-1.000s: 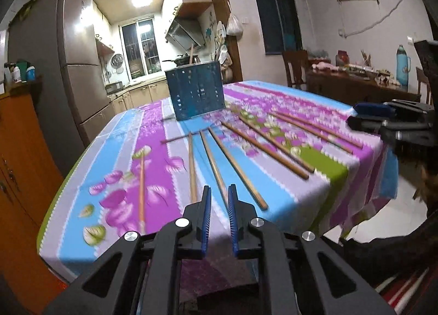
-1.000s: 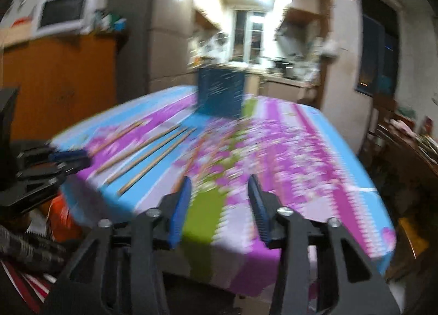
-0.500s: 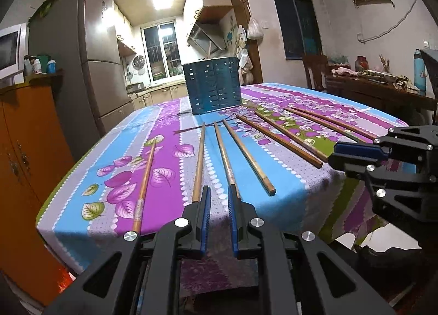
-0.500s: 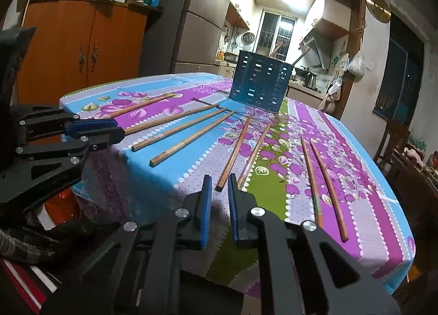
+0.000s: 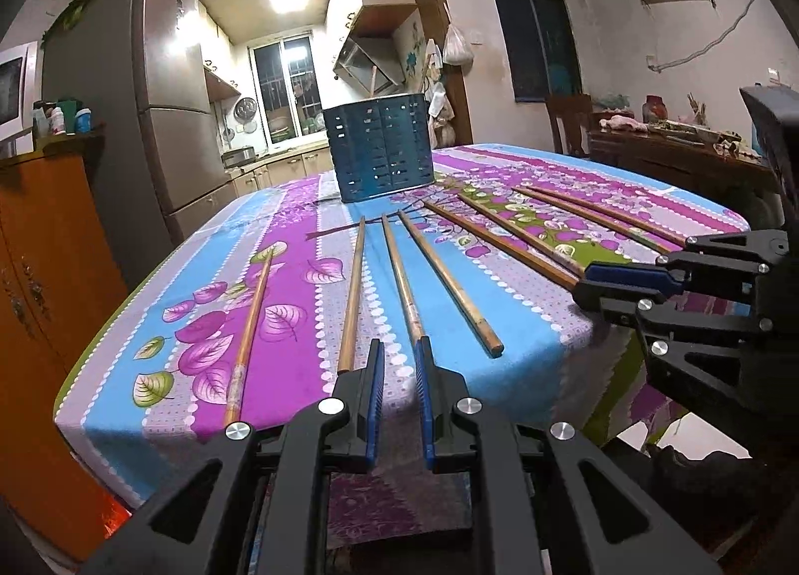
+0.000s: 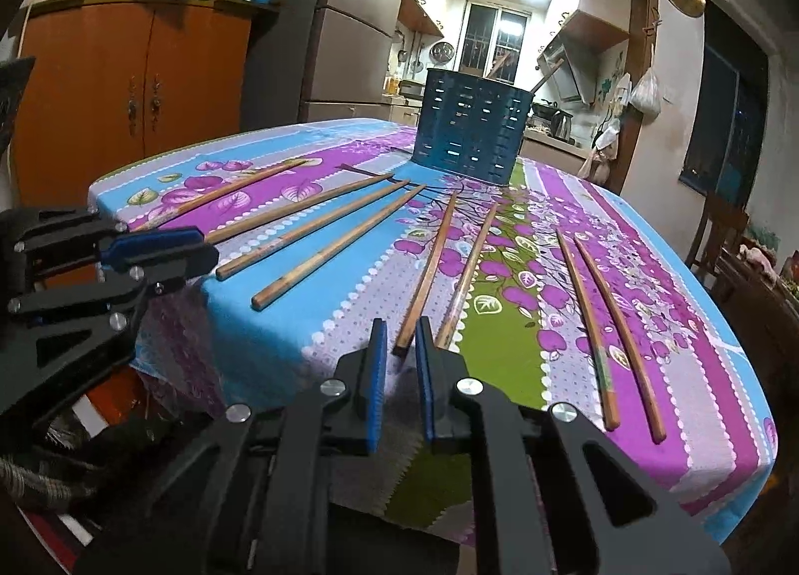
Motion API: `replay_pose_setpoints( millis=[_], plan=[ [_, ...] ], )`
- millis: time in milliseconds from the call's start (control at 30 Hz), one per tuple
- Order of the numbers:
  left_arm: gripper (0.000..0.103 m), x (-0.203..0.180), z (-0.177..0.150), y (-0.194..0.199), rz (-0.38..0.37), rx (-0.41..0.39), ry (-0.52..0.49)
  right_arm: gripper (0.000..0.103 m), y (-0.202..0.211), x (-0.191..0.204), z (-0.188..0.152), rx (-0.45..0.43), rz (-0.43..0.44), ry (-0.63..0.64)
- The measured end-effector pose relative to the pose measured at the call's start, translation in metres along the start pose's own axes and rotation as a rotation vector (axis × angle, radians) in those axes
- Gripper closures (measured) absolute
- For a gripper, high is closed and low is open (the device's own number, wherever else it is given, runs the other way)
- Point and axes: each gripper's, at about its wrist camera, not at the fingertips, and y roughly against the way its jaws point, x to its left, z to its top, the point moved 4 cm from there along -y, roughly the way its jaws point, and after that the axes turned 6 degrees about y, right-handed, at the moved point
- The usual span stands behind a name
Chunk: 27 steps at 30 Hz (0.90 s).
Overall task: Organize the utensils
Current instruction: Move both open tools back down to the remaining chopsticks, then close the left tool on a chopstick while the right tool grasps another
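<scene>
Chopsticks [image 6: 430, 270] lie flat, fanned lengthwise; narrow tips toward holder [image 6: 472, 128].

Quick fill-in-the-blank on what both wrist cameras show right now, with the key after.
1. The chopsticks lie loose on the floral ____.
2. The blue slotted holder stands ____ beyond them.
3. Neither the left gripper nor the right gripper holds ____.
Missing words: tablecloth; upright; anything.
</scene>
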Motion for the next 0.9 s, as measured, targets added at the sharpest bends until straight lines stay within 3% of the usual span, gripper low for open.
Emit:
replay_pose_setpoints(
  millis=[900],
  plan=[
    [0.085, -0.012, -0.001, -0.017, -0.002, -0.029, -0.067, 0.093, -0.007, -0.001, 0.003, 0.015, -0.021, -0.069]
  ],
)
